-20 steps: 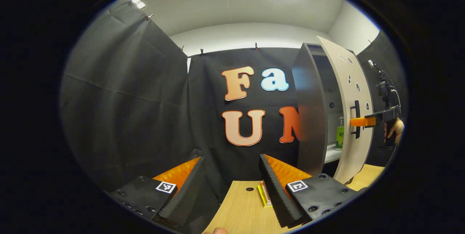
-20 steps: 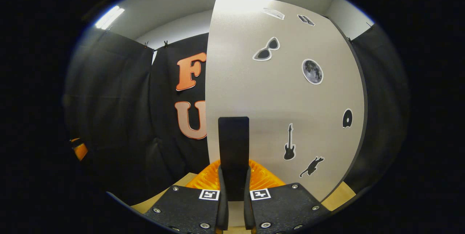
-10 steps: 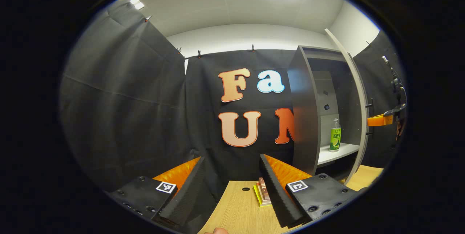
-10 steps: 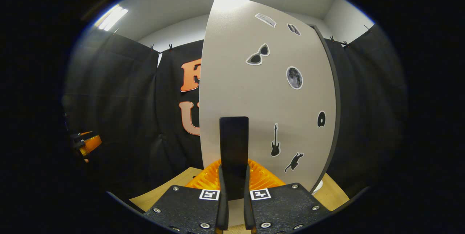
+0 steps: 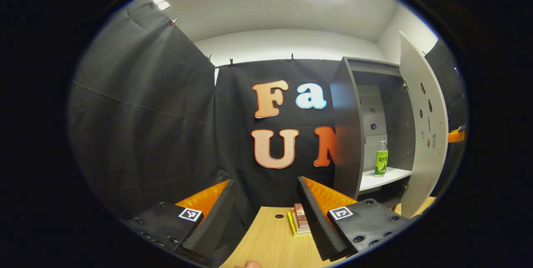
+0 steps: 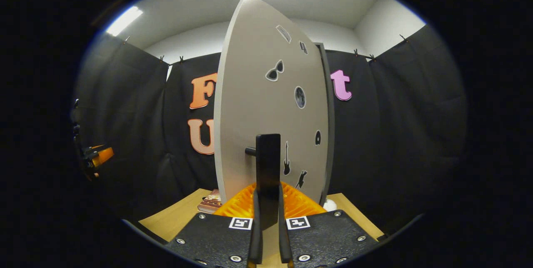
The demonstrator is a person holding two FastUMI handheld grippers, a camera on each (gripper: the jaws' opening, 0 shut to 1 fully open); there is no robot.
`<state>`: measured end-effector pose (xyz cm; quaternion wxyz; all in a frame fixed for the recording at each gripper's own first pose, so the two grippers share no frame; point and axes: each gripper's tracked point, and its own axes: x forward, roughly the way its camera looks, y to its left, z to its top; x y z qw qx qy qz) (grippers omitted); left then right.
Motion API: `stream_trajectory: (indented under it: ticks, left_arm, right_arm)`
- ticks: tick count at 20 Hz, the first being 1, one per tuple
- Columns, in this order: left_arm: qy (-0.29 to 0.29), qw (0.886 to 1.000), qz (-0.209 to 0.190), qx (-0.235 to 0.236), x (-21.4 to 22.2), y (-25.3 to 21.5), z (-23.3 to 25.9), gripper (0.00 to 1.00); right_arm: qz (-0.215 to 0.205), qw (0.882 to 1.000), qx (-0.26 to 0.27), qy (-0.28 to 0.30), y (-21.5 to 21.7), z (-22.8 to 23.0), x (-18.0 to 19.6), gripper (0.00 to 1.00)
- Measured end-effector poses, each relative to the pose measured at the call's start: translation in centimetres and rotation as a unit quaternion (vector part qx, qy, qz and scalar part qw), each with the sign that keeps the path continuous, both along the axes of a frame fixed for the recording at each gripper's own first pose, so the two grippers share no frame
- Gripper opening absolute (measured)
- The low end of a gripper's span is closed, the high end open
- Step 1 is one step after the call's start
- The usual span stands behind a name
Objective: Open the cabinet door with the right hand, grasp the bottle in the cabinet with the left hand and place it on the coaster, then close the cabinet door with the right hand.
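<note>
Black handle pinched in our right jaws, cabinet door swung wide.

Our right gripper has both fingers pressed close on the door handle, an upright black bar that stands off the pale grey cabinet door; the door carries small dark stickers. Our left gripper hangs with its jaws spread wide and nothing between them, above the wooden table. Just beside its right finger we see a small stack of coasters lying on the table. Farther off, in the left gripper view, the grey cabinet stands open, and the green-labelled bottle stands upright on its white shelf, well apart from both grippers.
</note>
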<state>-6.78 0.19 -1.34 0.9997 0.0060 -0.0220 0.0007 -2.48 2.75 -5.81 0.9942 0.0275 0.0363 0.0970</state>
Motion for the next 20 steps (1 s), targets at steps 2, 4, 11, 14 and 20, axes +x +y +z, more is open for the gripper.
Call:
stream_trajectory:
  ticks: [2, 4, 11, 14, 20]
  left_arm:
    - [0.000, 1.000, -0.001, -0.001, -0.4, -0.4, 0.3, 0.97]
    - [0.000, 1.000, -0.002, -0.002, -0.7, -1.0, 0.3, 0.95]
    - [-0.003, 1.000, -0.009, -0.009, -1.4, -2.8, 1.1, 0.93]
    - [-0.001, 1.000, -0.011, -0.006, -1.4, -3.5, 1.2, 0.95]
    - [0.008, 1.000, -0.007, 0.000, -1.3, -4.8, 1.0, 0.93]
  right_arm:
    - [-0.026, 1.000, -0.008, -0.005, -3.2, -0.1, -0.7, 0.15]
    - [-0.058, 0.998, -0.022, -0.011, -6.7, -0.1, -1.8, 0.15]
    - [-0.130, 0.991, -0.021, -0.032, -16.4, 1.1, -2.7, 0.05]
    - [-0.117, 0.992, 0.019, -0.034, -18.5, 0.9, -2.1, 0.03]
    - [-0.063, 0.995, 0.076, -0.032, -20.2, 0.0, -2.5, 0.05]
